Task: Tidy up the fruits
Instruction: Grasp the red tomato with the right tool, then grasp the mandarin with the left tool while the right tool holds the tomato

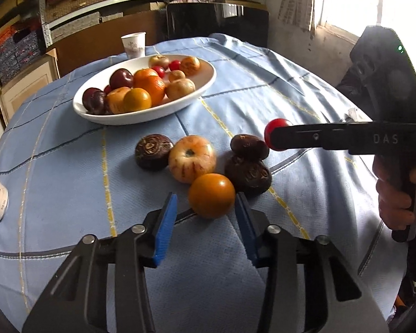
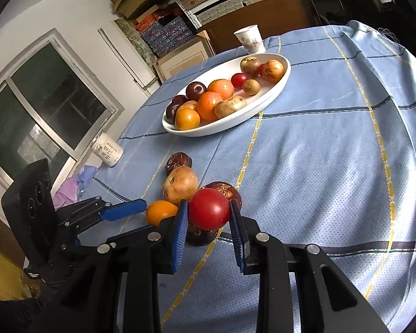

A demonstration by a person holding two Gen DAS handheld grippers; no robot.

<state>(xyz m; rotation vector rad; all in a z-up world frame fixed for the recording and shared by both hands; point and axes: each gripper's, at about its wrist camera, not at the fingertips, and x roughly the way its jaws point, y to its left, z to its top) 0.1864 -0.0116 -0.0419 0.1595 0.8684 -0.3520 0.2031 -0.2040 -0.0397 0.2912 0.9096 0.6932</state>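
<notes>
My left gripper [image 1: 207, 199] points down at an orange round fruit [image 1: 211, 195] on the blue cloth. The fruit sits between the blue pad tips; the right pad is at its side and a gap shows at the left pad, so the jaws stand open. My right gripper [image 2: 208, 206] is shut on a red tomato [image 2: 209, 212], held just above the loose fruit; from the left wrist it reaches in from the right with the tomato [image 1: 273, 131] at its tip. A pale striped fruit [image 1: 192, 158] and three dark brown fruits, one of them [image 1: 152, 151], lie nearby.
A white oval plate [image 1: 141, 118] with several fruits stands further back. A paper cup [image 1: 134, 44] is behind it. A white bottle [image 2: 108, 149] lies at the table's left edge. A person's hand [image 1: 396, 191] grips the right tool. Shelves and boxes line the wall.
</notes>
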